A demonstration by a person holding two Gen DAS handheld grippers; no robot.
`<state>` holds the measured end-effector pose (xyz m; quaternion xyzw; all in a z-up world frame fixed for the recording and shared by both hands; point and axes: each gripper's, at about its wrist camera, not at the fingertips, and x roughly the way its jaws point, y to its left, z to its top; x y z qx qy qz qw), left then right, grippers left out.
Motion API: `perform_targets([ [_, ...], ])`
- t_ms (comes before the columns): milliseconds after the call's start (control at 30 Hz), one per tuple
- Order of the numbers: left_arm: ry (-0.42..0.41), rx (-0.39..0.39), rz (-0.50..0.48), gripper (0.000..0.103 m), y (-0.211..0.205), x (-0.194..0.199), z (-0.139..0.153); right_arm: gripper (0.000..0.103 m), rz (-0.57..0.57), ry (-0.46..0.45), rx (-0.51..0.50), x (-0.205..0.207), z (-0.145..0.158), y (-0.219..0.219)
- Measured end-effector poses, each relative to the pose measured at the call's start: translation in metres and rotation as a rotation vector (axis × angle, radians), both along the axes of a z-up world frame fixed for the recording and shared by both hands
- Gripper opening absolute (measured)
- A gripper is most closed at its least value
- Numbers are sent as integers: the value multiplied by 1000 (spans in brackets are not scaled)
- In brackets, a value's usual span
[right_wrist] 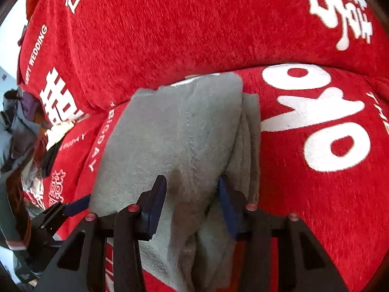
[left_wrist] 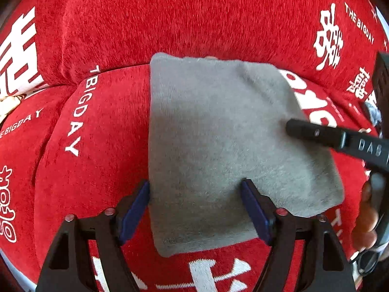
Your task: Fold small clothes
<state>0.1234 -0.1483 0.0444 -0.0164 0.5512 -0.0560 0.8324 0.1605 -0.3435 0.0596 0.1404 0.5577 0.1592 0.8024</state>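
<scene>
Only the right view shows the folded grey cloth (right_wrist: 175,141) layered; left tool (left_wrist: 195,185) released, right tool (right_wrist: 192,182) released.

A plain grey folded cloth (left_wrist: 218,146) on a red sofa cover (left_wrist: 170,19) with white letters and signs

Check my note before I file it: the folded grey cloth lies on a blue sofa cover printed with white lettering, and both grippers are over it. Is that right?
One thing is wrong: the sofa cover is red, not blue, as both wrist views show. The rest stands: the folded grey cloth lies on it, white lettering is printed on it, and the left gripper and right gripper are both over the cloth.
</scene>
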Motion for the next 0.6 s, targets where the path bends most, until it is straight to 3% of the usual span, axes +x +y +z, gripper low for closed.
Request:
perform_targets([
  [33, 8, -11, 2, 82, 3, -1, -4, 29, 15, -7, 22, 0, 2, -1],
  [67, 16, -27, 7, 83, 5, -1, -6, 11, 40, -10, 58, -1, 3, -2],
  [200, 41, -72, 29, 88, 14, -1, -11, 11, 50, -80, 87, -9, 15, -6],
  [400, 29, -65, 9, 88, 2, -7, 2, 11, -22, -137, 150, -14, 16, -25],
  [467, 57, -32, 5, 88, -2, -3, -6, 11, -17, -53, 89, -5, -5, -24],
  [533, 108, -45, -5, 88, -2, -2, -16, 11, -21, -54, 100, -6, -5, -27],
  [600, 87, -49, -17, 88, 2, -6, -4, 26, -40, -78, 89, -8, 7, -30],
])
